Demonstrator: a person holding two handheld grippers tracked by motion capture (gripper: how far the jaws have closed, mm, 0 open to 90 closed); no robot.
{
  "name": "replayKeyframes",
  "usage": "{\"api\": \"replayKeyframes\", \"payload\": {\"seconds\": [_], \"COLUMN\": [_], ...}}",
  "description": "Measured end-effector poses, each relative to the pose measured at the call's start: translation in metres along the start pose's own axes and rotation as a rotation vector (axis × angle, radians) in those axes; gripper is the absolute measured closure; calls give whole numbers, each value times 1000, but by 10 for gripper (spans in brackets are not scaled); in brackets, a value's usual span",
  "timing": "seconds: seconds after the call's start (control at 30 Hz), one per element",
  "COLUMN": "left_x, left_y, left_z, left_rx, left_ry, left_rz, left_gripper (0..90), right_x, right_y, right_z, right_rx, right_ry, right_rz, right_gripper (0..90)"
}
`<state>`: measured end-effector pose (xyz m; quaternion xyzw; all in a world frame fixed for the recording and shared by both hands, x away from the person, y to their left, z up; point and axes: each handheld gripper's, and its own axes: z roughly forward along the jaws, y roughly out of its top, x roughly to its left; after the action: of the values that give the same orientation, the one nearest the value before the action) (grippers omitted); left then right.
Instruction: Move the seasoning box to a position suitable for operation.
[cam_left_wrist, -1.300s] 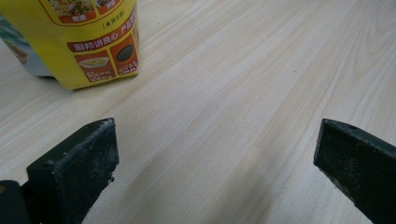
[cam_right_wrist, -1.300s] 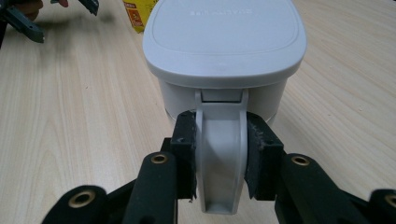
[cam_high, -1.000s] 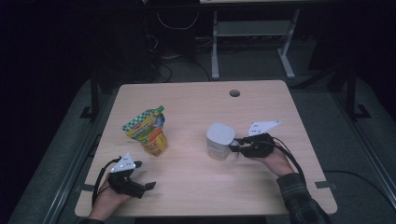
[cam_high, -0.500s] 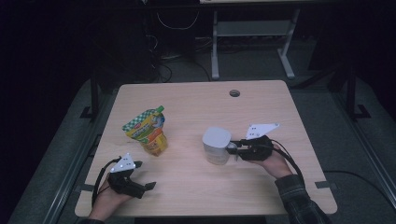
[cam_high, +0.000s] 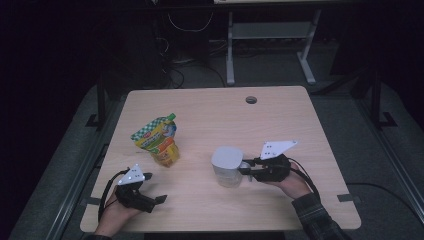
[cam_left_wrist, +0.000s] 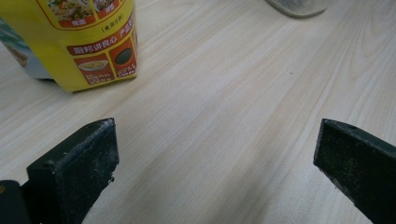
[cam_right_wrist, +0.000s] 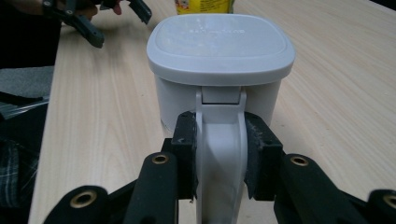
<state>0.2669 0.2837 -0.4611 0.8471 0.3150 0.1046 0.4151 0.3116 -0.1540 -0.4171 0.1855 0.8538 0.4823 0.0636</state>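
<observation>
White plastic jug (cam_right_wrist: 219, 70), lid on, stands on the worktop (cam_high: 300, 125) just ahead of our right gripper (cam_right_wrist: 219, 154), jaws clamped on its handle (cam_right_wrist: 219, 154); we keep it upright, while the left gripper (cam_left_wrist: 210, 154) rests with jaws wide, empty, near the yellow pouch (cam_left_wrist: 88, 42).

Light-wood table (cam_high: 280, 115) w/ rounded corners and a dark cable hole (cam_high: 251, 99) near its far edge, lit against a dim room. Grey carpet floor (cam_high: 380, 170) all round. Beyond the far side: a pale metal desk frame (cam_high: 272, 35) at centre-right, tangled cables (cam_high: 185, 55) in shadow at left.
</observation>
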Motion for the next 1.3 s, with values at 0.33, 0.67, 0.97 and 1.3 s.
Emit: {"api": "replayKeyframes", "payload": {"seconds": [0.33, 0.67, 0.97, 1.3], "left_x": [-1, -2, -2, -2], "left_y": [0, -1, -1, -1], "left_z": [1, 2, 3, 3], "left_rx": [-1, 2, 9, 13], "left_ry": [-3, -9, -13, -18], "left_rz": [-1, -13, -6, -7], "left_gripper": [0, 0, 0, 0], "right_x": [16, 31, 37, 34], "right_y": [-3, -10, -17, -18], "right_z": [-4, -5, -4, -4], "right_rx": [4, 1, 30, 26], "right_ry": [23, 73, 107, 127], "right_rz": [-22, -28, -45, -19], "right_gripper": [687, 685, 683, 559]}}
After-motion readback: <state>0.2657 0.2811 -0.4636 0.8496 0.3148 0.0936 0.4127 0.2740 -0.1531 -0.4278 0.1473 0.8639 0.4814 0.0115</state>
